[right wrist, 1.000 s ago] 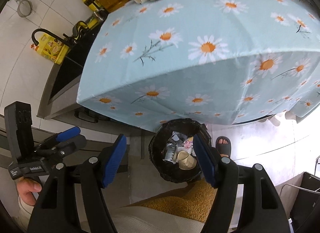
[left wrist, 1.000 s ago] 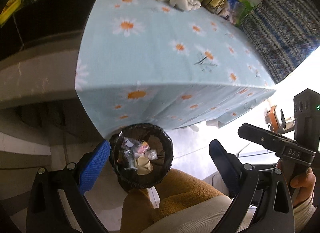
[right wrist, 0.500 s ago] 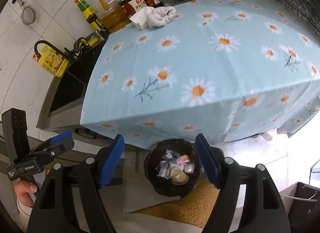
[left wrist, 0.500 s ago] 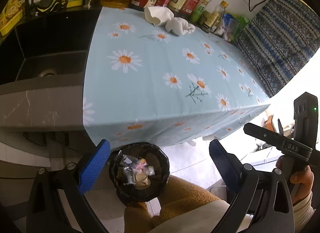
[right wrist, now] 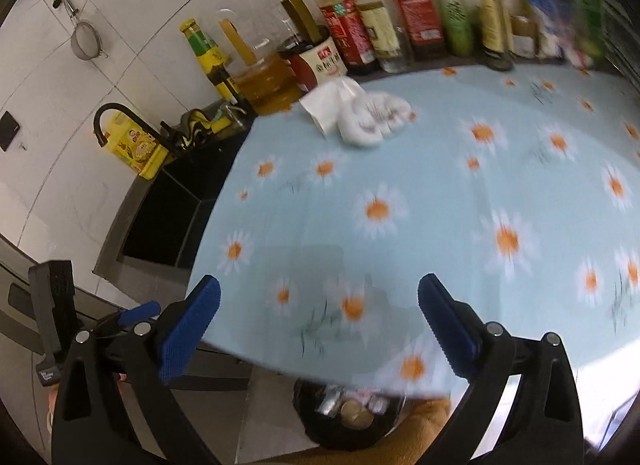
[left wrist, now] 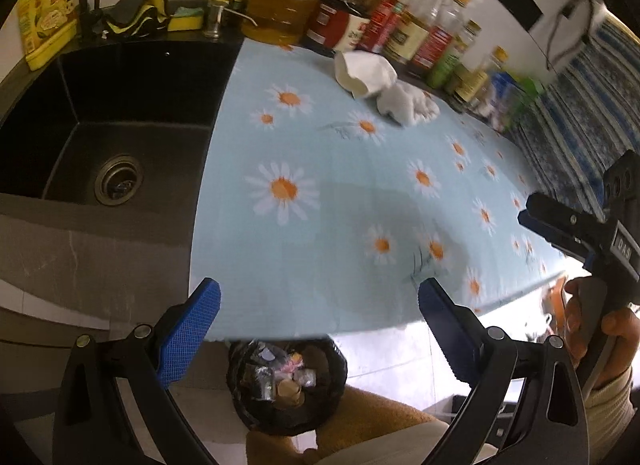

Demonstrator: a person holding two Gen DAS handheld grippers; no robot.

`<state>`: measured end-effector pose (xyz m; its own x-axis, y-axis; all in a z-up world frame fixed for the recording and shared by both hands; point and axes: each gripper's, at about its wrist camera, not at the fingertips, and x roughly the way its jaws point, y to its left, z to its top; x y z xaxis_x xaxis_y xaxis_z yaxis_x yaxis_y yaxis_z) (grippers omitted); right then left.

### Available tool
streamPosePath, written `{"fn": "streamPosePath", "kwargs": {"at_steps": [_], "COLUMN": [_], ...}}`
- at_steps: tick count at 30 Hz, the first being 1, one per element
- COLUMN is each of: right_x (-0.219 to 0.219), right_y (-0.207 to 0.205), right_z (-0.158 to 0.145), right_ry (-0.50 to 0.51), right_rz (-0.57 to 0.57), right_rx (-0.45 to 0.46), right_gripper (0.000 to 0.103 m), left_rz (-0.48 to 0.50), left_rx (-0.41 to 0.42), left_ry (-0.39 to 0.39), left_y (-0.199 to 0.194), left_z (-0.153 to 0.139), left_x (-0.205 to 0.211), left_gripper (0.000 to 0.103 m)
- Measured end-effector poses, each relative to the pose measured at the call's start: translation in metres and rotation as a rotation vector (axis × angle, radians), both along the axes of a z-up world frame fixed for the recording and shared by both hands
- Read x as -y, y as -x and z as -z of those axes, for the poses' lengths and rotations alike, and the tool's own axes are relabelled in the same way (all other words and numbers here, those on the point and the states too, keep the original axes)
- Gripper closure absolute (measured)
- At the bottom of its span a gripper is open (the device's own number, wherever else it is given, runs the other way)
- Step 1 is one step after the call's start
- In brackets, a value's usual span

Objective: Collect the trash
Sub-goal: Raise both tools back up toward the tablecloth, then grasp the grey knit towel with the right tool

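Both tools, the left tool [left wrist: 319, 307] and right tool [right wrist: 319, 305], are held wide and empty, evidently readied for the crumpled tissues [right wrist: 360, 115] at upper centre on the bench [right wrist: 440, 193], with the bin [left wrist: 286, 383] at bottom centre.

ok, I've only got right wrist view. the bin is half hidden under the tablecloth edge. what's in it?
Observer: Left wrist view shows the whole bin: black liner, wrappers and a small cup inside, all below the rim.
Operator: left tongs holding anything?
Observer: No. The left tongs are open, with nothing between them.
Operator: anything in the sink?
Observer: In the sink I see only the drain strainer.
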<state>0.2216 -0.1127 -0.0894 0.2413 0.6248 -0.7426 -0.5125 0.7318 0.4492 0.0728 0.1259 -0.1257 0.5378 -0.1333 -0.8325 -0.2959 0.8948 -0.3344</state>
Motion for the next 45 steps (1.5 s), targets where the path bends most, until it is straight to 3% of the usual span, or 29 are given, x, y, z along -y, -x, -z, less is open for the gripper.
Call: {"fn": "streamPosePath", "kwargs": {"at_steps": [8, 17, 29, 31, 37, 40, 45], "right_x": [-0.024, -0.061, -0.103, -0.108, -0.111, -0.108, -0.093], "right_y": [-0.085, -0.166, -0.195, -0.197, -0.194, -0.194, -0.196], "right_z": [-0.004, 0.015, 0.064, 0.074, 0.084, 0.079, 0.072], "right_ry": [0.024, 0.005, 0.121, 0.159, 0.170, 0.159, 0.129], "right_rz": [-0.068, -0.172, -0.254, -0.263, -0.303, -0.318, -0.338], "right_rx": [0.046, 0.053, 0.088, 0.088, 0.098, 0.104, 0.095], "right_gripper": [0.005, 0.005, 0.006, 0.022, 0.053, 0.065, 0.068], "left_rz": [-0.089, -0.152, -0.258, -0.268, -0.266, -0.265, -0.250], "left_rx": [-0.025, -0.062, -0.125, -0.129, -0.146, -0.145, -0.150], "left_ry": [-0.040, -0.091, -0.088, -0.088, -0.101, -0.094, -0.092], "left_y": [-0.053, -0.098, -0.107, -0.108, -0.115, -0.120, -0.135], "left_z": [-0.012, -0.023, -0.014, -0.014, -0.013, -0.012, -0.008], "left_x": [-0.004, 0.006, 0.010, 0.010, 0.016, 0.018, 0.022], "left_gripper": [0.007, 0.007, 0.007, 0.007, 0.007, 0.007, 0.007]}}
